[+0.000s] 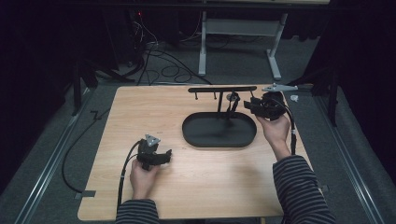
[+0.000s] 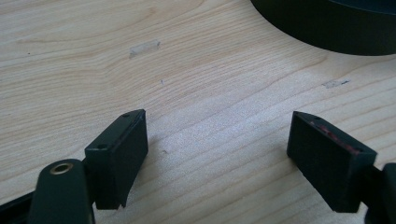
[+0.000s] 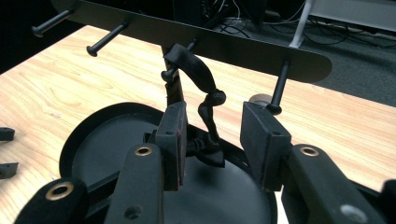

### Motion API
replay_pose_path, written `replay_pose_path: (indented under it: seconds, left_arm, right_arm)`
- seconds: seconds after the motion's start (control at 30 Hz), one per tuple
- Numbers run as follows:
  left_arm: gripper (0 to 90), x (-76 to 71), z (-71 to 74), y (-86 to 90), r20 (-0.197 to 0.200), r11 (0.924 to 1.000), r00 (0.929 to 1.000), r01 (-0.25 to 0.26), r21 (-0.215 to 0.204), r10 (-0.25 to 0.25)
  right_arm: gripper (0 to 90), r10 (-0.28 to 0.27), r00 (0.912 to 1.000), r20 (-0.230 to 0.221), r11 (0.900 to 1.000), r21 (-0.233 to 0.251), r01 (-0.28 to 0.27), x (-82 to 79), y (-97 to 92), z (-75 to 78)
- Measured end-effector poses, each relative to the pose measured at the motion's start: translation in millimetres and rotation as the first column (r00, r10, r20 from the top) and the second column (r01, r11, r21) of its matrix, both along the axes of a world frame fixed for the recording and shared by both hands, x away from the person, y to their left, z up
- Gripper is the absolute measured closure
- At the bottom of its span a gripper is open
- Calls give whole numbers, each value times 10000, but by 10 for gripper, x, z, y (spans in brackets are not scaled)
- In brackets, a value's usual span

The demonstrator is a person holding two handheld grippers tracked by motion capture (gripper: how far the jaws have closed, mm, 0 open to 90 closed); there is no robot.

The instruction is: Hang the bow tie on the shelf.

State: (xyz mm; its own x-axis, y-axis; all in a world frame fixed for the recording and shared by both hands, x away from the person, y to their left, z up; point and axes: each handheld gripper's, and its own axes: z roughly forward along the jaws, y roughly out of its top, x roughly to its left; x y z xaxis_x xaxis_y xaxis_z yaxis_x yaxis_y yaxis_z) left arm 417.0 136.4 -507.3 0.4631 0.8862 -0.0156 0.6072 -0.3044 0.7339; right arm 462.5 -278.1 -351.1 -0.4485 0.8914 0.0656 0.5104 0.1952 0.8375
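A black rack stands in an oval black tray at the middle back of the table, its flat crossbar carrying several pegs. A black strap hangs from a middle peg, twisted, with its lower end resting in the tray. My right gripper is open just right of the rack; the strap's lower end shows in the gap between its jaws, and the pads do not touch it. My left gripper is open and empty over bare wood, front left of the tray.
The wooden table has bare room in front of the tray. A small grey round thing sits behind the rack. Cables and a metal stand's legs lie on the floor beyond the table's far edge.
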Motion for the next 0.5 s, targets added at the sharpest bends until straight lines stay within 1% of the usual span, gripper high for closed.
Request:
replay_pose_path:
  seconds: [0.27,0.43,0.5]
  left_arm:
    - [209,0,0,0,-3,10000,10000,6,-3,-6]
    - [209,0,0,0,-5,10000,10000,7,-2,-7]
    - [209,0,0,0,-1,10000,10000,0,-2,0]
  right_arm:
    - [627,124,9999,87,9999,36,-124,-76,-38,19]
    - [624,159,9998,122,9998,141,-161,-137,-68,42]
    - [624,191,9995,240,9996,197,-196,-175,-86,63]
